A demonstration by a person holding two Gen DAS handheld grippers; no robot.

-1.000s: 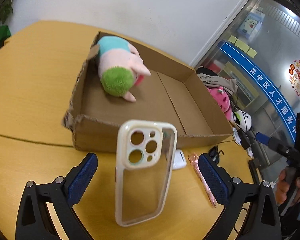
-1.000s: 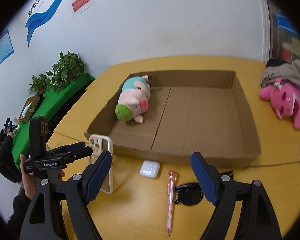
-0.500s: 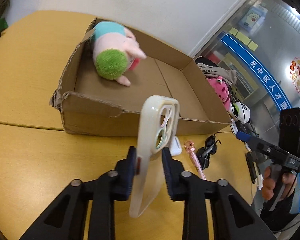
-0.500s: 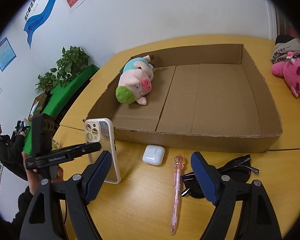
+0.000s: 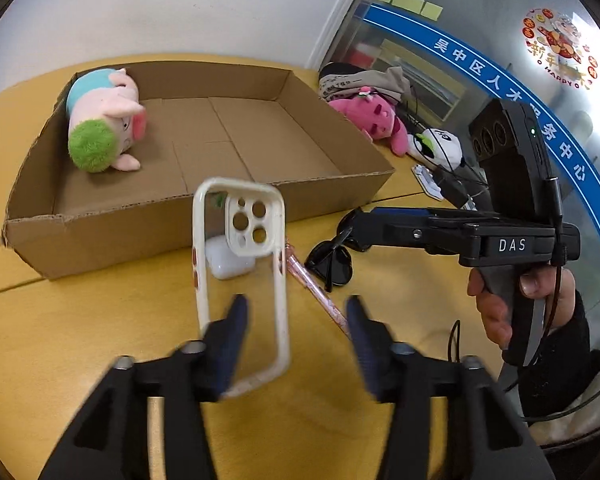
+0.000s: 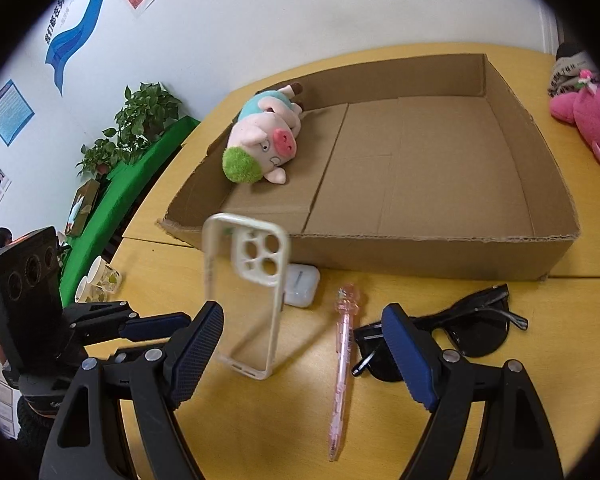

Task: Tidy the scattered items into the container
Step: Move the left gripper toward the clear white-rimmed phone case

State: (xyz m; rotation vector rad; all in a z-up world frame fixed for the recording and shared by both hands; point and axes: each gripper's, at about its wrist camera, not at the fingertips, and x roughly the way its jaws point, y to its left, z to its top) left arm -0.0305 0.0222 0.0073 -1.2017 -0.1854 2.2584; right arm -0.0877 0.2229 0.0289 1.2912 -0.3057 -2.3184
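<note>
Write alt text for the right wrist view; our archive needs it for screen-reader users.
A clear phone case stands on end on a yellow table, between the open right gripper and a cardboard box holding a plush pig. A white earbud case, pink pen and black sunglasses lie before the box.

The left gripper's fingers (image 5: 228,336) are being smeared by motion blur, so contact with the case (image 5: 242,280) cannot be told. The earbud box (image 5: 230,258) is being partly hidden behind the case. The sunglasses (image 6: 472,332) are being partly covered by the right gripper's finger (image 6: 408,356).
</note>
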